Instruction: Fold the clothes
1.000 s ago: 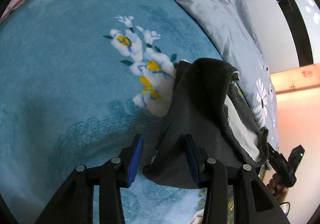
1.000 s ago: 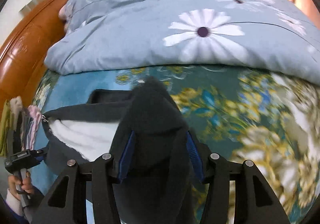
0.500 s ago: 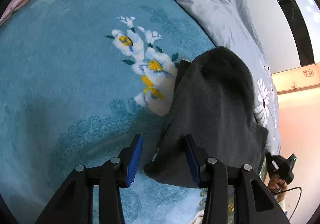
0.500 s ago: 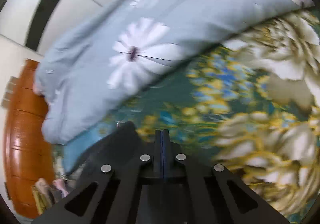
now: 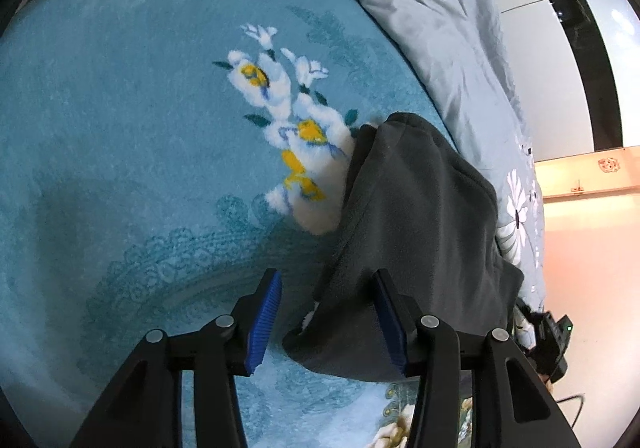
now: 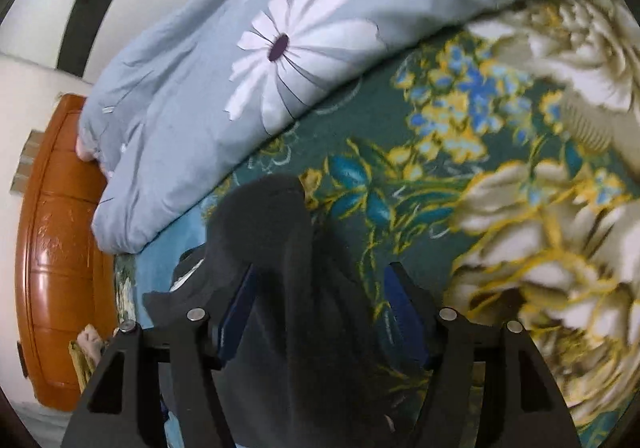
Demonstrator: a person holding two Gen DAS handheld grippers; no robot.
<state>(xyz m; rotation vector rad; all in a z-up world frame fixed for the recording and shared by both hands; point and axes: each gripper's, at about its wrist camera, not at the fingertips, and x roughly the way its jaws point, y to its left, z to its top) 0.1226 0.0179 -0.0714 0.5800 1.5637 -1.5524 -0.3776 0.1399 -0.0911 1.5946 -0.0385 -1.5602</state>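
Left tongs (image 5: 326, 318) and right tongs (image 6: 320, 312) spread around dark fleece garment (image 5: 420, 232) on bed.

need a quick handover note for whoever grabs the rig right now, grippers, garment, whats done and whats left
Left gripper: open, just above the teal blanket, with the near edge of the dark grey garment between its fingers, not clamped.
Right gripper: open, with the garment bunched between its fingers, nothing gripped.
Garment: a heap on the blanket beside the pale blue duvet, white lining showing only at the edges.
Done: one rough fold, it seems, since the heap lies doubled over.
Left: flatten it, square the edges, probably fold it again.
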